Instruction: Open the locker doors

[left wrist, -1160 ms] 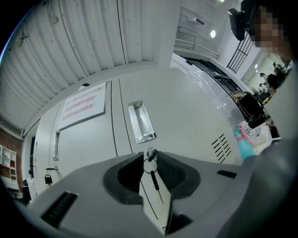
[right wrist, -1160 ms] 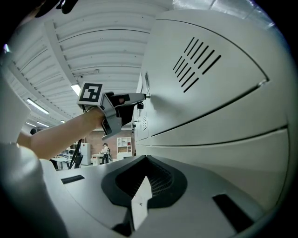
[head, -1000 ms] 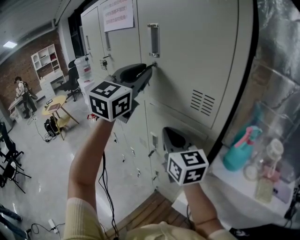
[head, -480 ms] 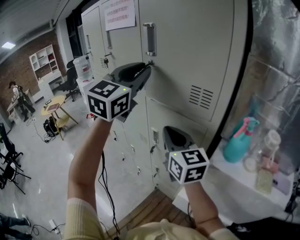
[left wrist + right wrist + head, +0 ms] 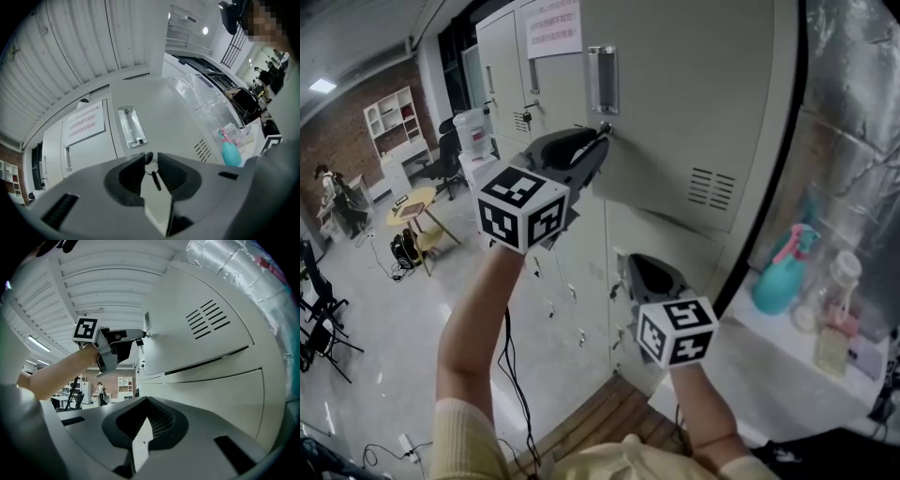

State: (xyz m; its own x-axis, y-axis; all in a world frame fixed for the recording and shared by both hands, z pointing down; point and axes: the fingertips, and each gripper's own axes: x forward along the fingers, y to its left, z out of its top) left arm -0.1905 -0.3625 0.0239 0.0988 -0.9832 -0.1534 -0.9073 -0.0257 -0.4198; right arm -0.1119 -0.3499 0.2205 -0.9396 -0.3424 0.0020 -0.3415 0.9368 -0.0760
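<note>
My left gripper is shut on the small key in the lock of the upper grey locker door, just below its recessed handle. A second key dangles from the ring between the jaws. This door stands slightly ajar, its lower edge out from the lower door. My right gripper is shut and empty, held close in front of the lower door. The right gripper view shows the left gripper at the ajar door's edge.
A paper notice hangs on the neighbouring locker to the left. At right, a white shelf carries a teal spray bottle and other bottles, under silver foil ducting. Desks, chairs and a person are far off at left.
The upper door has swung a little outward with my left gripper on its key. My right gripper has kept its place below in the picture, still shut.
</note>
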